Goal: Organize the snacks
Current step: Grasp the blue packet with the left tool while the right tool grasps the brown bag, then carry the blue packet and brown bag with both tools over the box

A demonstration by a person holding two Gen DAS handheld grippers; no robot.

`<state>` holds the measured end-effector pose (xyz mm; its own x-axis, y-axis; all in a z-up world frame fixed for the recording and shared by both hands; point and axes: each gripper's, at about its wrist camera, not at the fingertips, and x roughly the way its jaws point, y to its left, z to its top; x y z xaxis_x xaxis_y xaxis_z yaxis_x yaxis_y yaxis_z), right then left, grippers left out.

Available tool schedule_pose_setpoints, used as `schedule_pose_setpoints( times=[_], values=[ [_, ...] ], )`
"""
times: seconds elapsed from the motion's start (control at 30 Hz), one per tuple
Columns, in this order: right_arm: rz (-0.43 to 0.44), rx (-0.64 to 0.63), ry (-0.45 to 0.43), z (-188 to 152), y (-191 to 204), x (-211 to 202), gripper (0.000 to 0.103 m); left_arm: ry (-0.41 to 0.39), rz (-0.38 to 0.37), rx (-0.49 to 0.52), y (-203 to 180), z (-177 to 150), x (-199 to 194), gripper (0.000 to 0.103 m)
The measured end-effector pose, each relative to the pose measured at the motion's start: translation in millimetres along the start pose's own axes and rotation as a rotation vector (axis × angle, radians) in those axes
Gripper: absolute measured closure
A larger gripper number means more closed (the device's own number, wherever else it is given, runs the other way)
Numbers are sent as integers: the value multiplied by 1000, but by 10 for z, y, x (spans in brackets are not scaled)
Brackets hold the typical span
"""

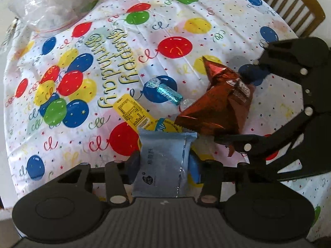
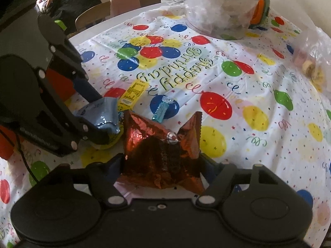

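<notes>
Silver-blue foil packet (image 1: 163, 165): pinched in left hand-held gripper (image 1: 164, 163); light, slippery, crushable; grip mid-body. Yellow packet (image 1: 132, 111), blue candy (image 1: 165, 92): flat on tabletop (image 1: 206, 10). Red foil bag (image 2: 163, 150): clamped in right hand-held gripper (image 2: 163, 165); soft, air-filled; hold gently.

Lying on tablecloth (image 1: 144, 31): candy (image 1: 164, 91) behind bar (image 1: 132, 111); foil bag (image 1: 219, 105) sitting right of both, packet (image 1: 163, 165) in front, overlapping bar. Tub (image 2: 221, 6) sitting at far edge.
</notes>
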<state>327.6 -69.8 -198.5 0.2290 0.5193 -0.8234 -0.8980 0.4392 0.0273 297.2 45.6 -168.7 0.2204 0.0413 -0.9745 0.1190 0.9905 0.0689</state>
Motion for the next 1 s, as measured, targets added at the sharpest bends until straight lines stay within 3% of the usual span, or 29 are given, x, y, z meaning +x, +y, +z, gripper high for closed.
schedule_pose_setpoints(
  times=[0.27, 0.53, 0.8, 1.0],
  values=[
    [-23, 91, -16, -125, -1, -192, 36, -33, 12, -140, 23, -147, -139, 55],
    [-37, 193, -40, -268, 77, -630, 36, -93, -25, -286, 36, -434, -472, 55],
    [-37, 241, -58, -385, 352, -1092, 36, -148, -42, -407, 58, -759, -919, 55],
    [-49, 237, -85, -344, 667, -1399, 36, -216, -54, -438, 69, -1025, -1303, 55]
  ],
)
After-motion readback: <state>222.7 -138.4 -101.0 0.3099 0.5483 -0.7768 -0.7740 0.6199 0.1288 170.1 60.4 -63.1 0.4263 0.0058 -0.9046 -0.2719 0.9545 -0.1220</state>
